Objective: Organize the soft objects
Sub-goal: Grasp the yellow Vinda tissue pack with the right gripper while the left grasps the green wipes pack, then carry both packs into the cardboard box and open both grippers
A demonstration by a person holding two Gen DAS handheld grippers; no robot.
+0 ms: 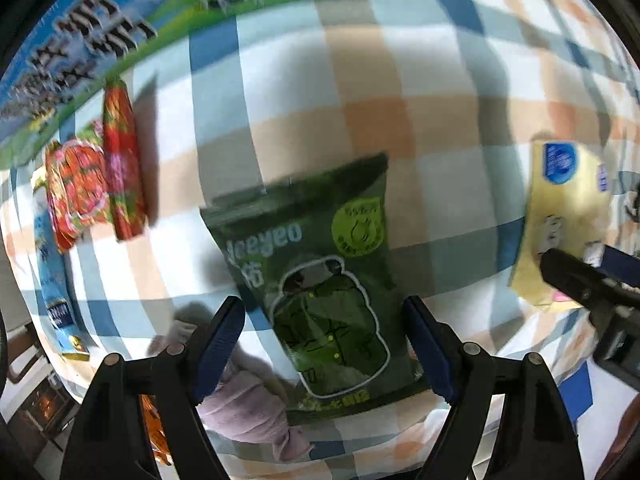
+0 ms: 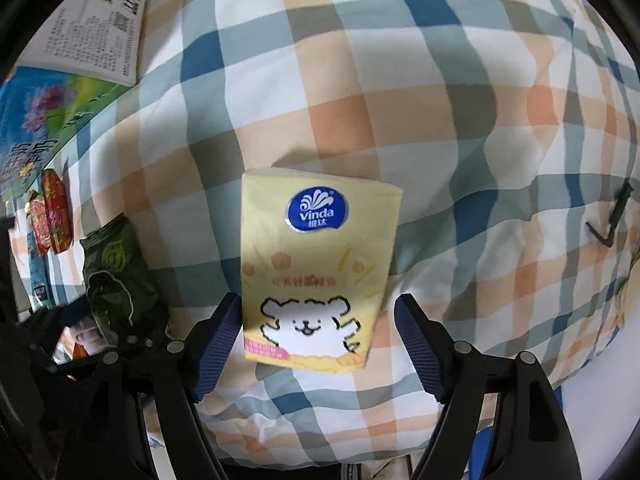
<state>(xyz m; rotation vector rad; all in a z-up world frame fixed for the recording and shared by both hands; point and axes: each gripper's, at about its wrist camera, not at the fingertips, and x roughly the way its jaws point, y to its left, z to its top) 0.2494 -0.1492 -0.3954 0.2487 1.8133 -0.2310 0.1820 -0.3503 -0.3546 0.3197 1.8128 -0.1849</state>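
1. The left tool [image 1: 324, 318] stands spread at the bottom of its frame, its blue pads on either side of a dark green packet [image 1: 320, 276] without touching it.
2. The right tool [image 2: 318, 320] is also spread; a yellow tissue pack [image 2: 316, 268] lies between its pads at frame centre.
3. Both packs rest on a checked bedcover [image 2: 400, 80].
4. Red snack packets [image 1: 96, 172] lie at the left of the left view, below a printed carton [image 1: 80, 40] in the upper left.

A rumpled checked bedcover [image 2: 400, 80] in blue, orange, grey and white fills both views under soft daylight.
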